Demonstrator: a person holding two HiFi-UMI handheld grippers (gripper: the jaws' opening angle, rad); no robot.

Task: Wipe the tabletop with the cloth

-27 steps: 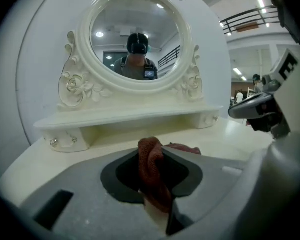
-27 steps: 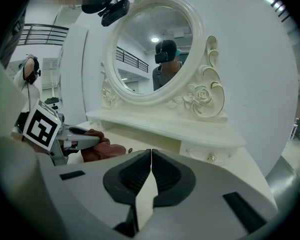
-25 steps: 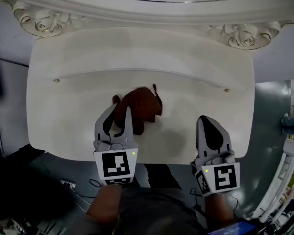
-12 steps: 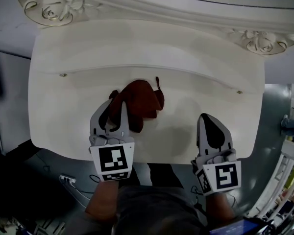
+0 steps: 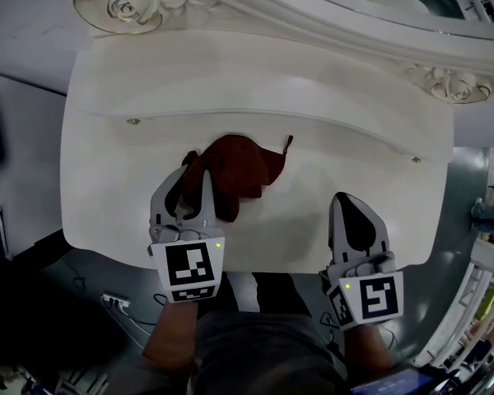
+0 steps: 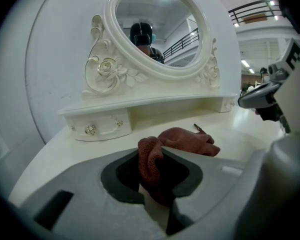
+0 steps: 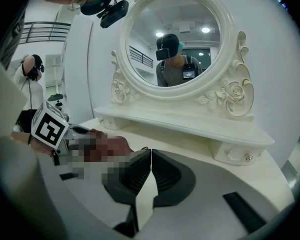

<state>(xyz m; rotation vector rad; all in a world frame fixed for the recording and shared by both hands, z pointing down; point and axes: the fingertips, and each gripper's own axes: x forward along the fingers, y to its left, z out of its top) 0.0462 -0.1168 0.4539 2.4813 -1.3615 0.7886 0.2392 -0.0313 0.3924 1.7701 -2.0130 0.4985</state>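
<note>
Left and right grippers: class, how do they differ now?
The left gripper is shut on the red cloth; the right gripper is shut on nothing. The left is at the cloth's near end; the right hangs apart, to its right. Both are grey, over the tabletop.

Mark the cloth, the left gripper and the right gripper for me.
cloth (image 5: pixel 249 167), head view, middle of its spread-out part.
left gripper (image 5: pixel 197 176), head view, between its fingertips, shut on the cloth.
right gripper (image 5: pixel 344 199), head view, at its closed fingertips.
</note>
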